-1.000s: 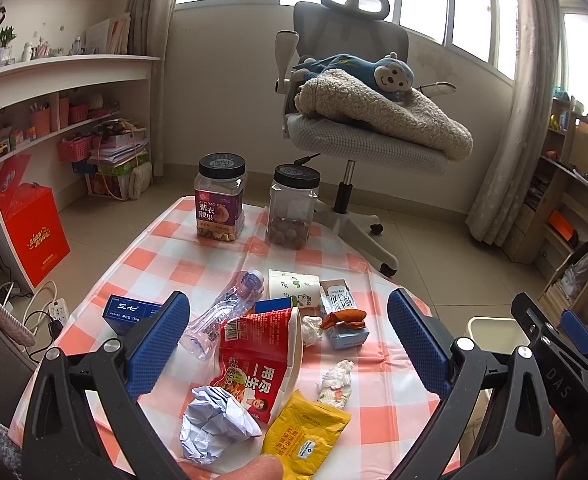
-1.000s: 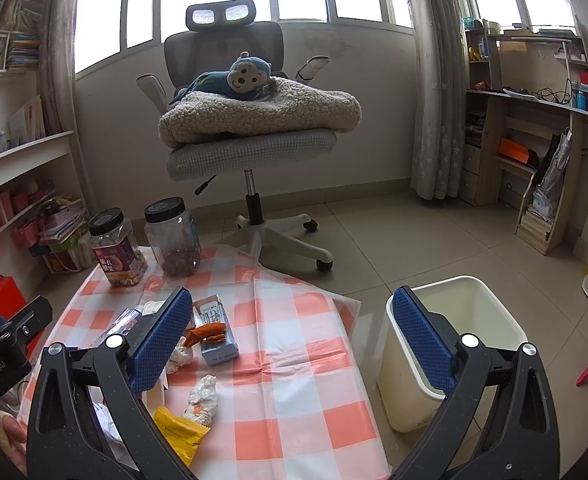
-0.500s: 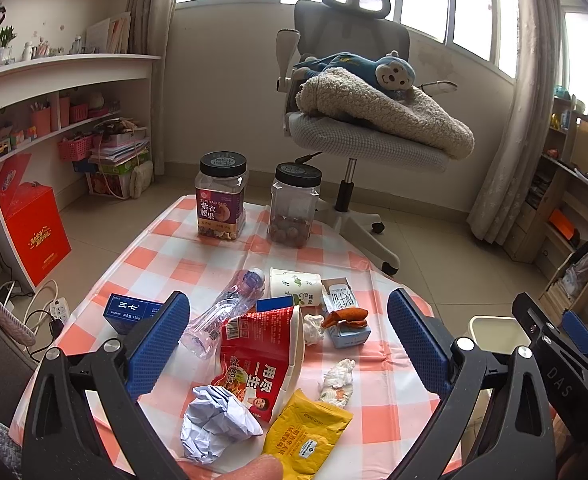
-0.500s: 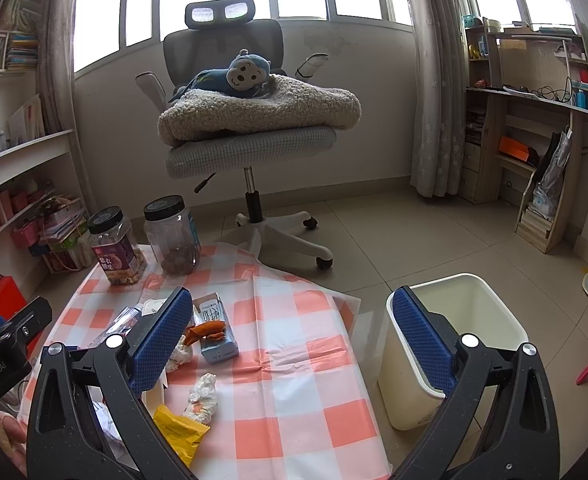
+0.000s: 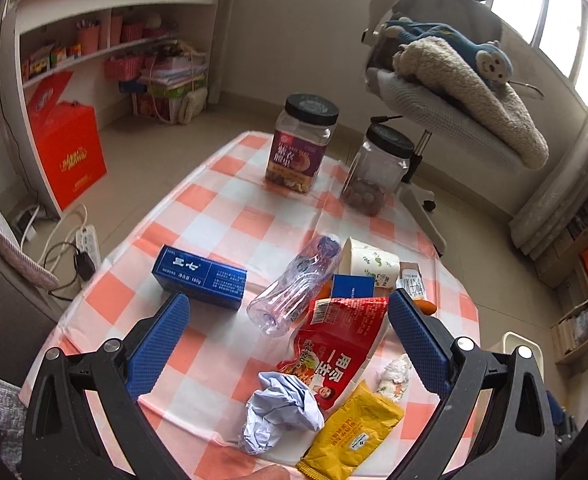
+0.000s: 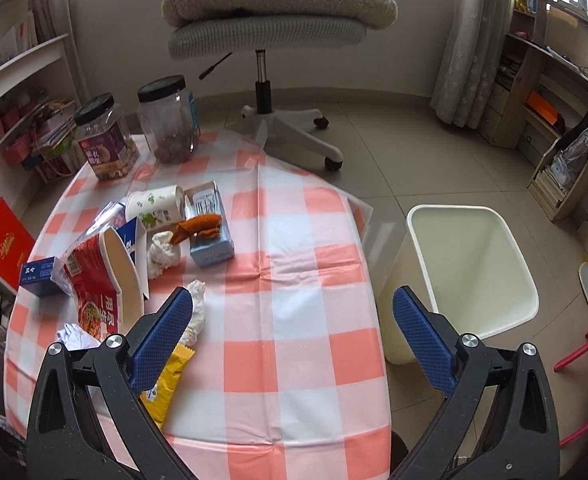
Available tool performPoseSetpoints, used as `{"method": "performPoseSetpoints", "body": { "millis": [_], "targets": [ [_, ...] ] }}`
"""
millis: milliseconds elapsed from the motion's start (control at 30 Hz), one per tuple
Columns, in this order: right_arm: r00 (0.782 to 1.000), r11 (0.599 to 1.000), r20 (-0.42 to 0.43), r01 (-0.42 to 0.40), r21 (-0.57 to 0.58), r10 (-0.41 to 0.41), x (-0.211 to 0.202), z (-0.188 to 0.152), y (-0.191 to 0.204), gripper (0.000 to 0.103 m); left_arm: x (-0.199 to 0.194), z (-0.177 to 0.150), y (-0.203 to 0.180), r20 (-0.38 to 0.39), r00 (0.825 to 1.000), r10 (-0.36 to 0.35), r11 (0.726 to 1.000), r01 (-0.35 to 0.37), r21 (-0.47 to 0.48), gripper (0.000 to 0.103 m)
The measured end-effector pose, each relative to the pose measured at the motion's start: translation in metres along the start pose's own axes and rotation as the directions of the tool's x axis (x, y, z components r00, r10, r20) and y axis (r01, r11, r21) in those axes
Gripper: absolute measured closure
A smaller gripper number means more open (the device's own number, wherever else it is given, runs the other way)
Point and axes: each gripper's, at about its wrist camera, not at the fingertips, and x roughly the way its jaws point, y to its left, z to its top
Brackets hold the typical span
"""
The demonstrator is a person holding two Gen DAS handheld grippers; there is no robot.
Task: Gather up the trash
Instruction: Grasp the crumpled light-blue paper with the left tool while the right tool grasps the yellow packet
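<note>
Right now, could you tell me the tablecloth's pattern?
The tablecloth has orange-and-white checks, clearest in the right wrist view.

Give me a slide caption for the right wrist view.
Open right gripper above a checked table of trash, empty white bin beside it.

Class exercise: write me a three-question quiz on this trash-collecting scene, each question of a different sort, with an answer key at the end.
1. True or false: the left gripper is shut on the clear plastic bottle.
2. Multiple choice: where does the white bin stand? A) on the table B) on the floor beside the table C) on the office chair
3. Fill in: the orange peel lies on top of a light ____ box.

Key
1. False: both grippers, the right gripper too, are open and hold nothing.
2. B: it stands on the floor by the checked tablecloth, and looks empty.
3. Blue.
</note>
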Motion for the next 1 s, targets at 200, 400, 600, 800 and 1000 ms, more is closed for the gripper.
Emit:
{"method": "performPoseSetpoints", "body": {
  "millis": [200,400,600,800,1000],
  "targets": [
    [0.998,0.999,-0.032,0.044,-0.020,-0.045,0.003,-0.001,-0.009,0.007,0.045,-0.017,-0.005,-0.216,0.976,-0.015,0.994,0.038,0.103,0.007],
    [0.991,0.999,-0.132,0.008,0.046,-0.002,0.020,0.003,-0.024,0.007,0.068,-0.056,-0.023,-0.365,0.930,0.037,0.959,0.070,0.274,0.007],
    [0.958,0.987,-0.263,-0.078,0.137,0.112,0.044,-0.009,-0.022,0.007,0.085,-0.075,-0.026,-0.421,0.905,0.067,0.940,0.085,0.331,0.007],
    [0.933,0.989,-0.334,-0.099,0.112,0.131,0.060,-0.023,-0.007,0.007,0.100,-0.082,-0.026,-0.456,0.888,0.062,0.934,0.110,0.339,0.016],
    [0.904,0.982,-0.387,-0.146,0.121,0.182,0.075,-0.038,0.008,0.007,0.096,-0.077,-0.027,-0.476,0.879,-0.016,0.937,0.179,0.299,0.069]
  ]
}}
